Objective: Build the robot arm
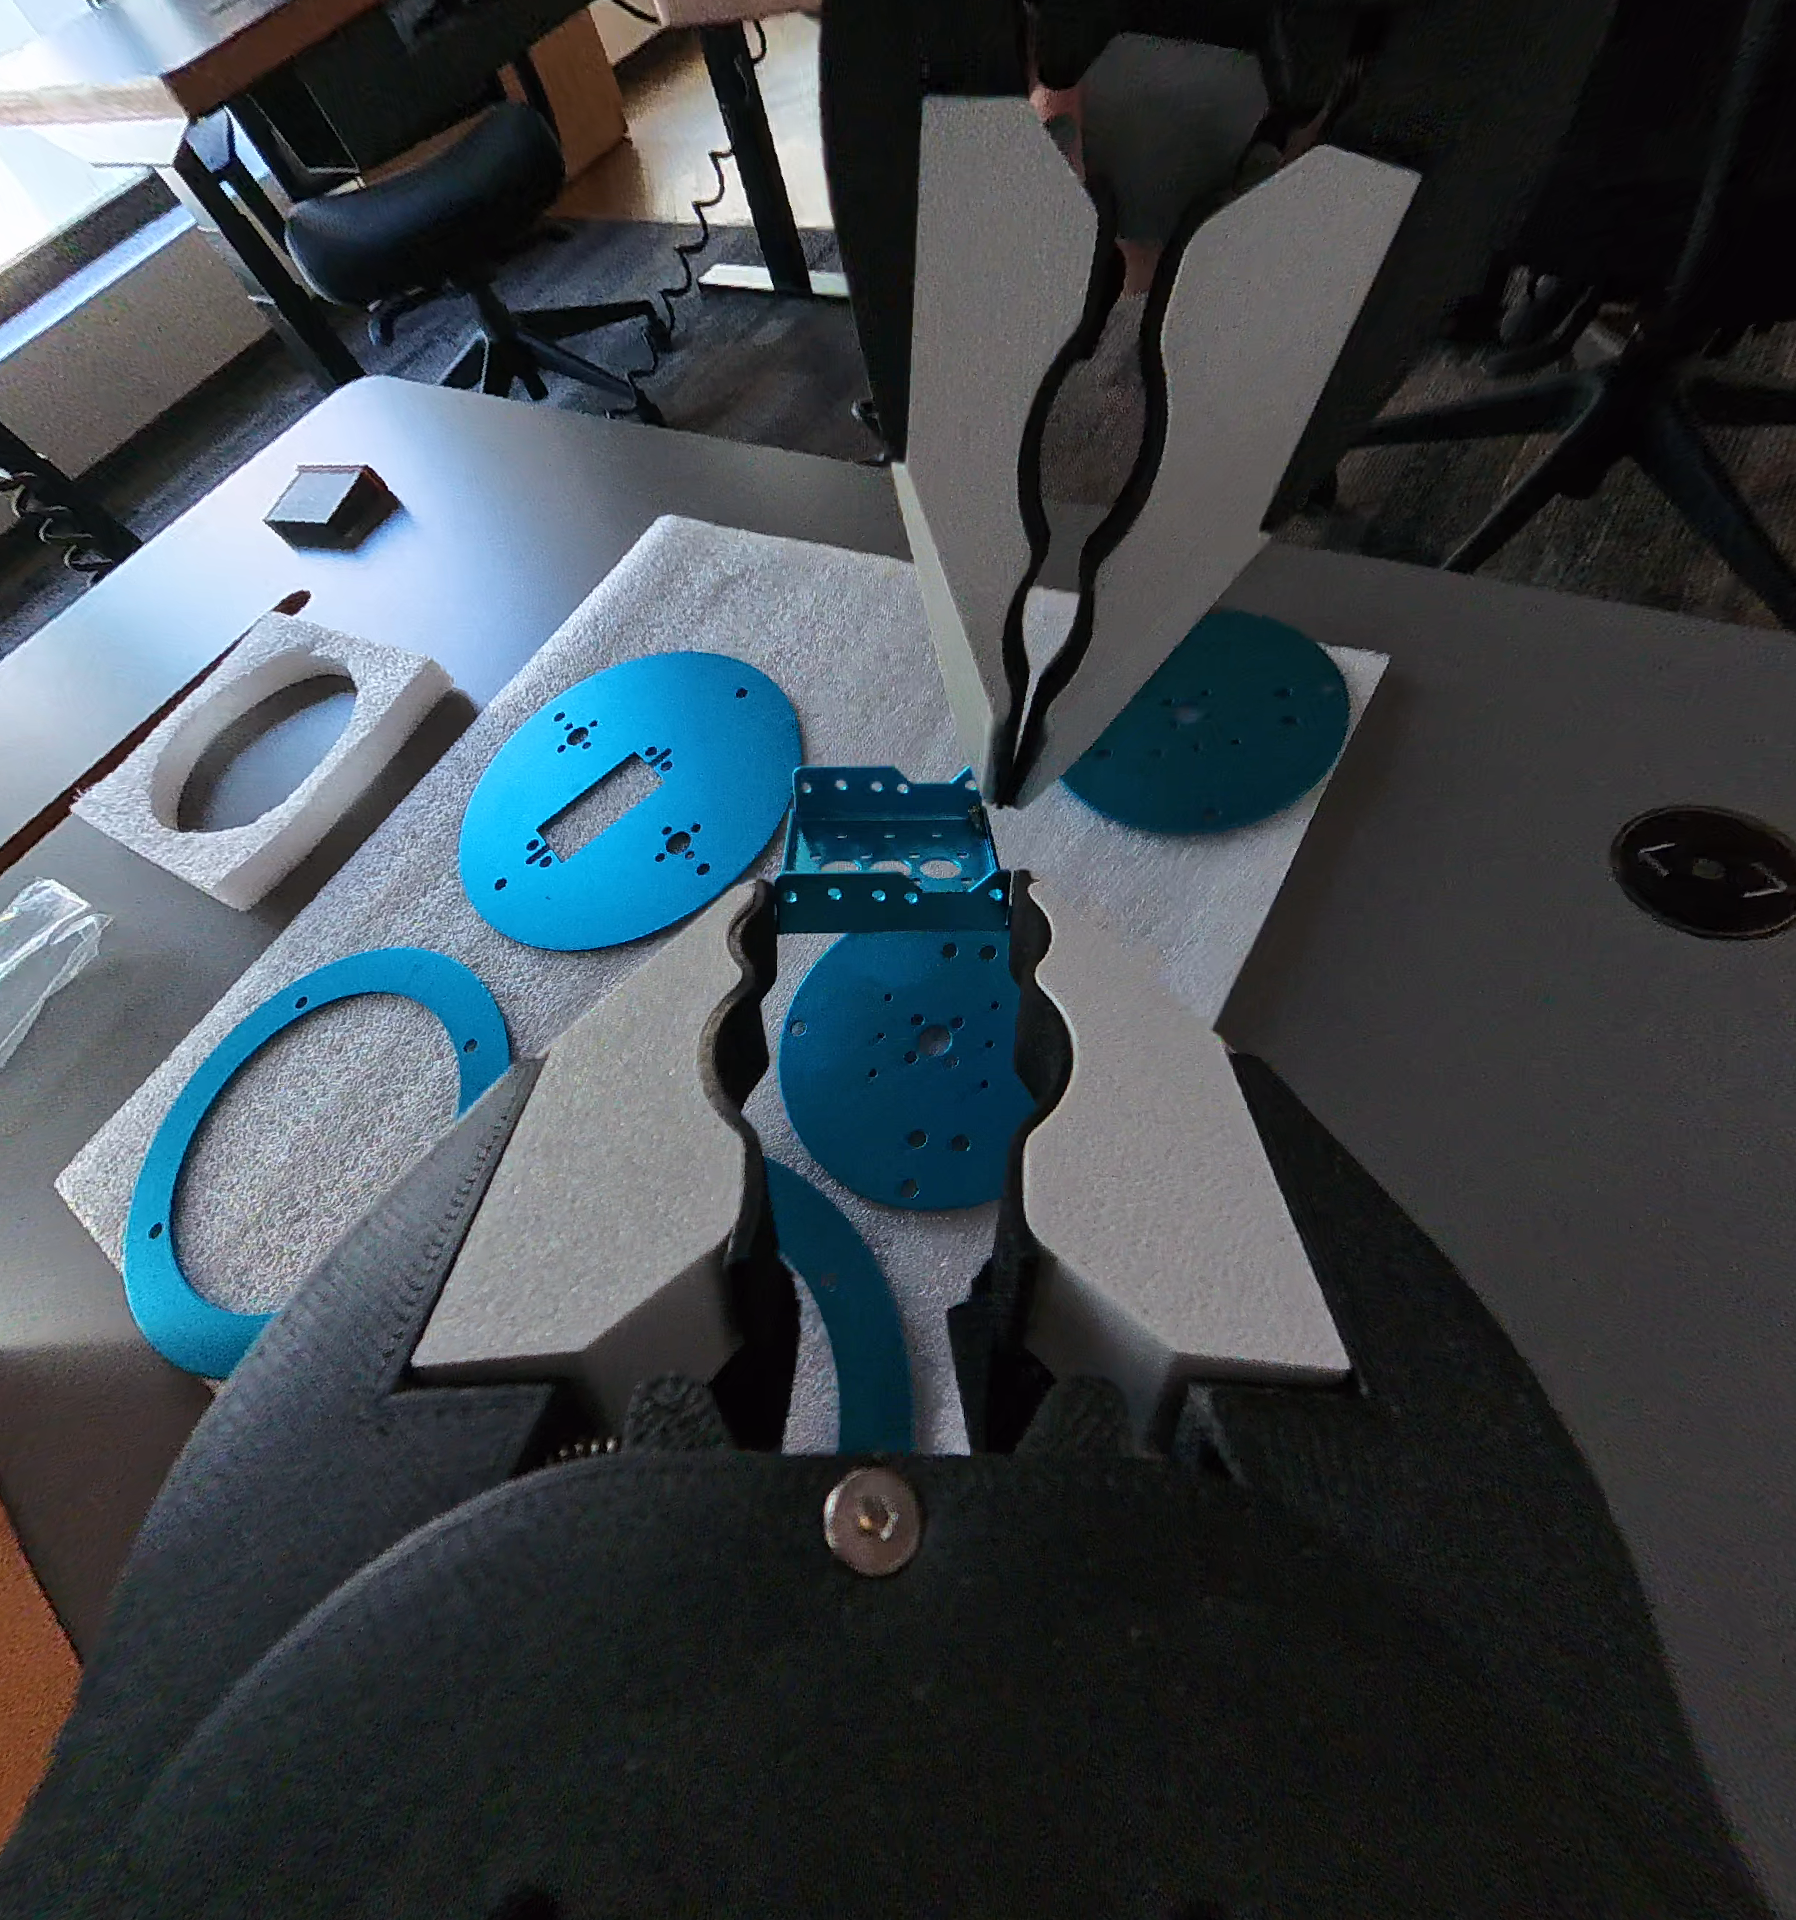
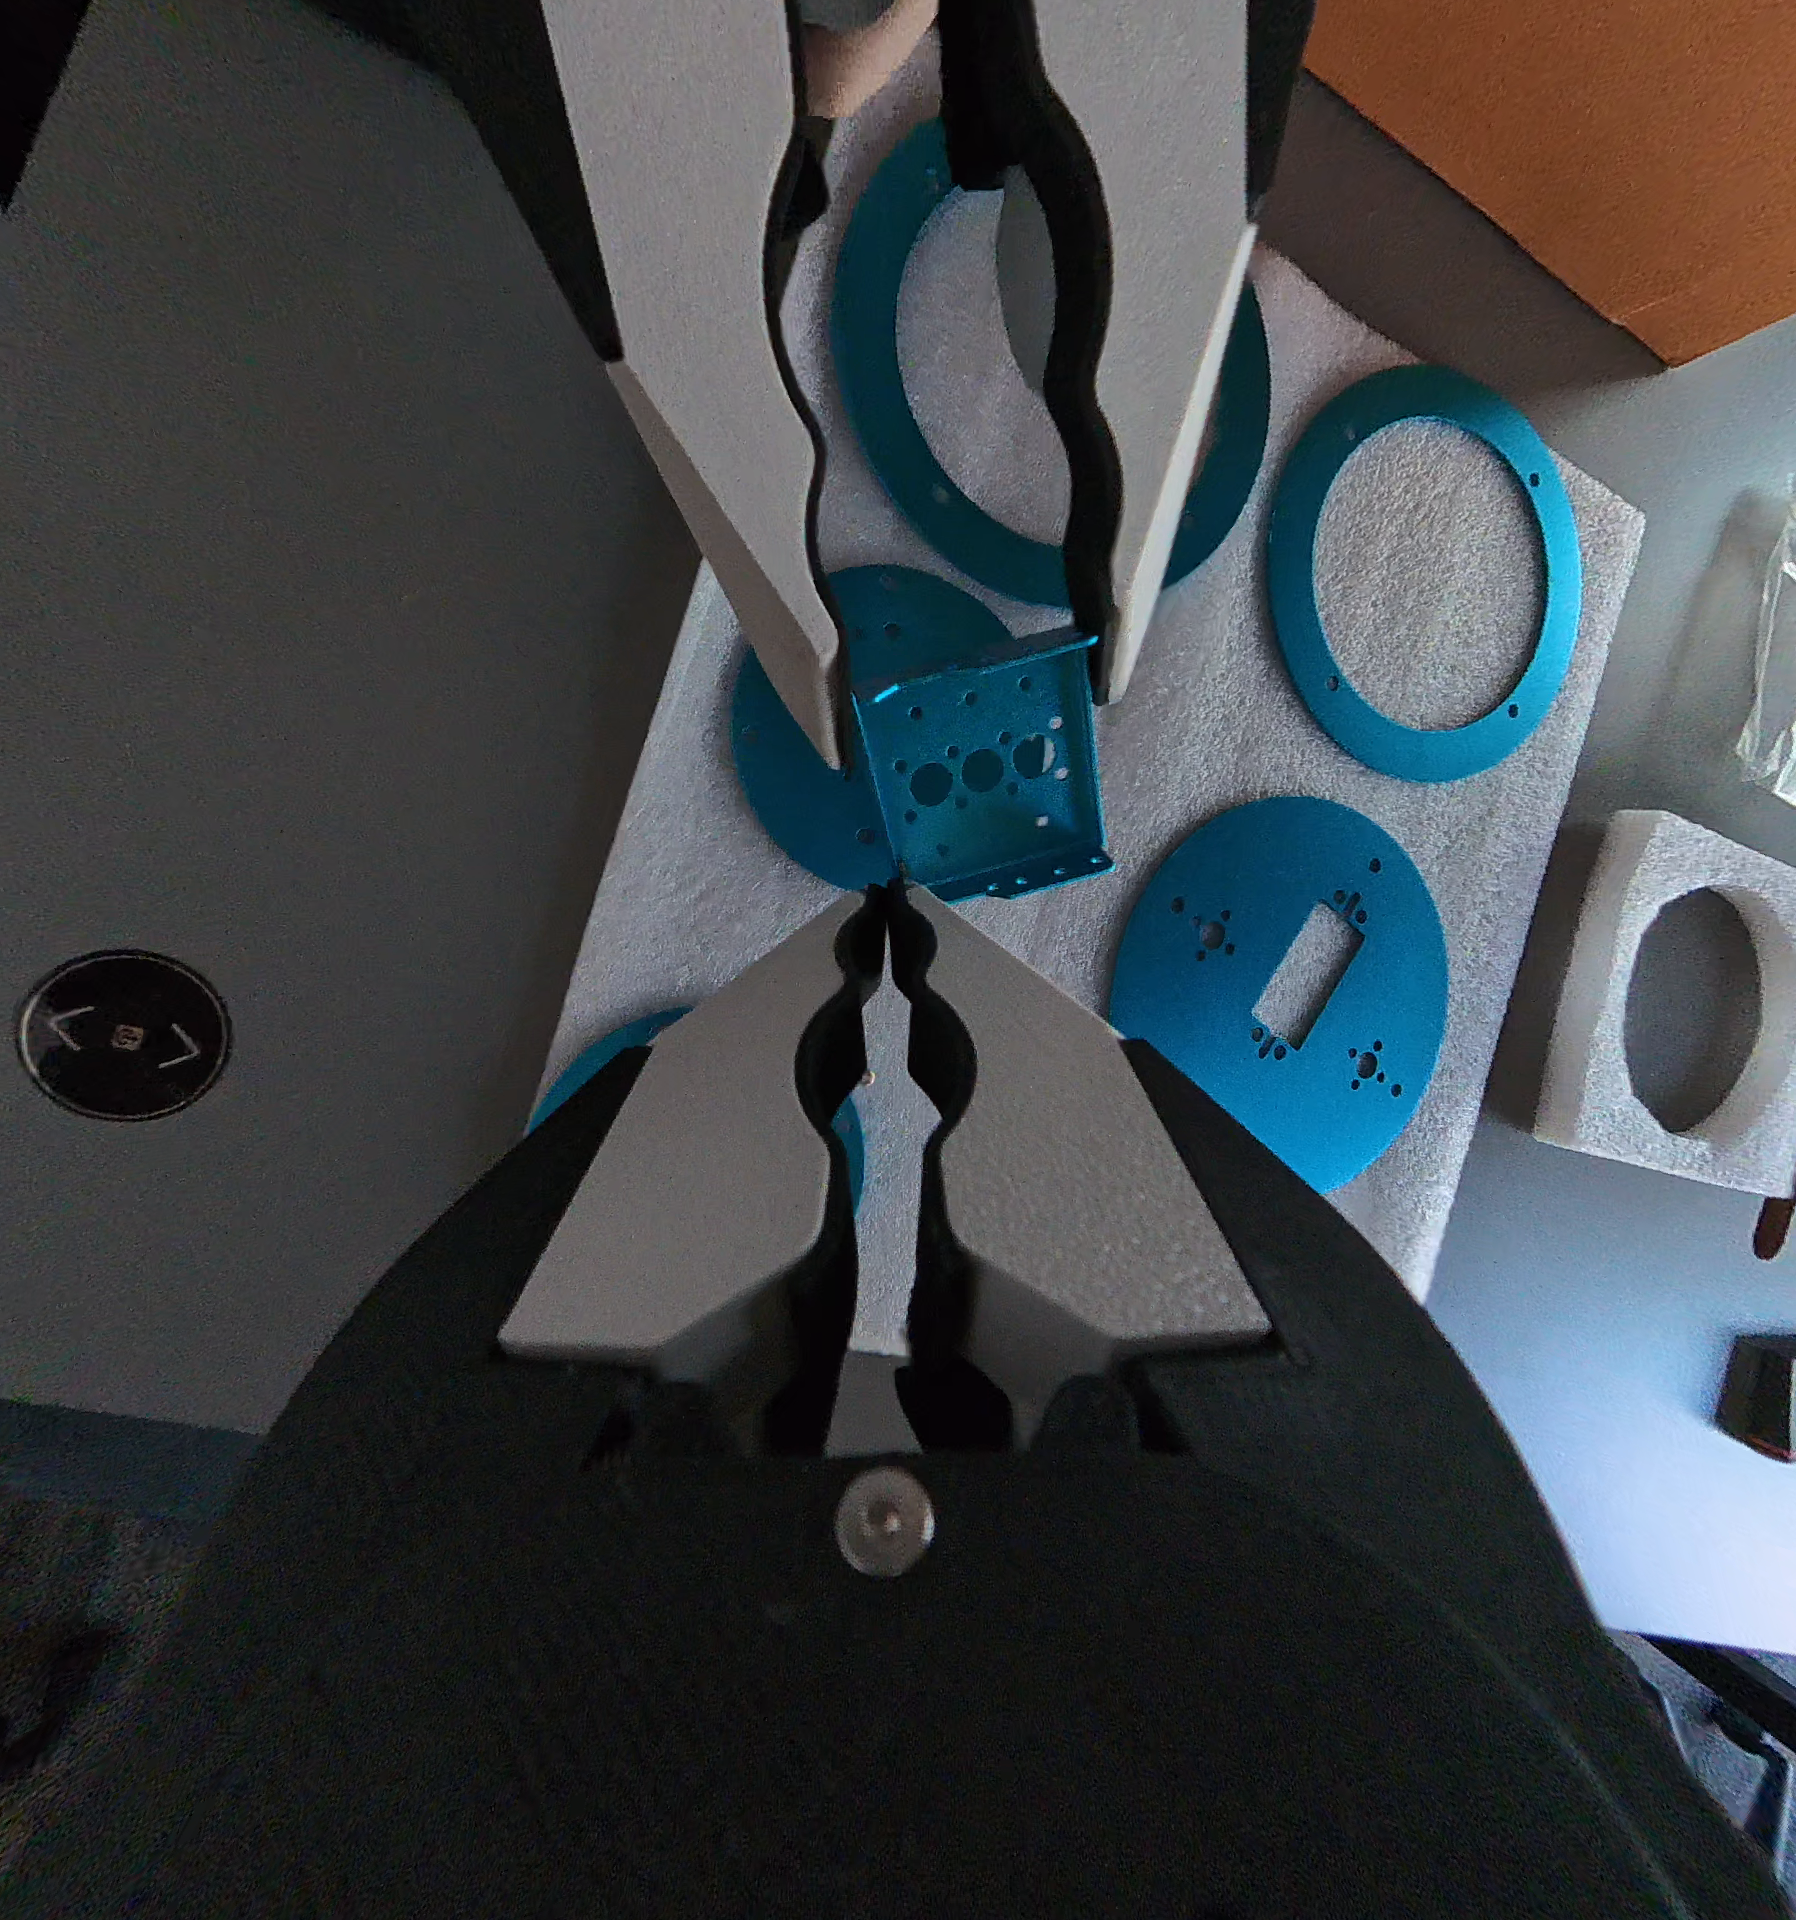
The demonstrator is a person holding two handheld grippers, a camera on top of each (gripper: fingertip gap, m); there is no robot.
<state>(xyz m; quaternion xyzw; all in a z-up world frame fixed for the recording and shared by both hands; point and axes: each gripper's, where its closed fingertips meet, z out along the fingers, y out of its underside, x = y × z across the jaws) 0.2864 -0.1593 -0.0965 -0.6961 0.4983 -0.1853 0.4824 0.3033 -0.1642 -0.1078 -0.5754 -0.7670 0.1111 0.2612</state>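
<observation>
A blue U-shaped metal bracket [image 1: 889,847] with round holes stands on a white foam sheet [image 1: 728,582]. My left gripper [image 1: 894,914] is shut on the bracket, one finger on each side wall. It enters the right wrist view [image 2: 967,696] from the top, around the bracket [image 2: 987,790]. My right gripper [image 2: 886,899] is shut, and its tips touch the bracket's corner. It comes down from above in the left wrist view [image 1: 1006,795]. A blue disc with holes [image 1: 904,1081] lies partly under the bracket.
On the foam lie a slotted blue disc [image 1: 629,800], a blue ring [image 1: 395,971], a second ring [image 2: 863,364] and another disc [image 1: 1216,727]. On the grey table [image 1: 1496,935] are a foam block with an oval hole [image 1: 395,686], a plastic bag [image 1: 0,987], a small black box [image 1: 333,504] and a round black grommet [image 1: 1713,871]. My two grippers' fingertips are within a few centimetres of each other.
</observation>
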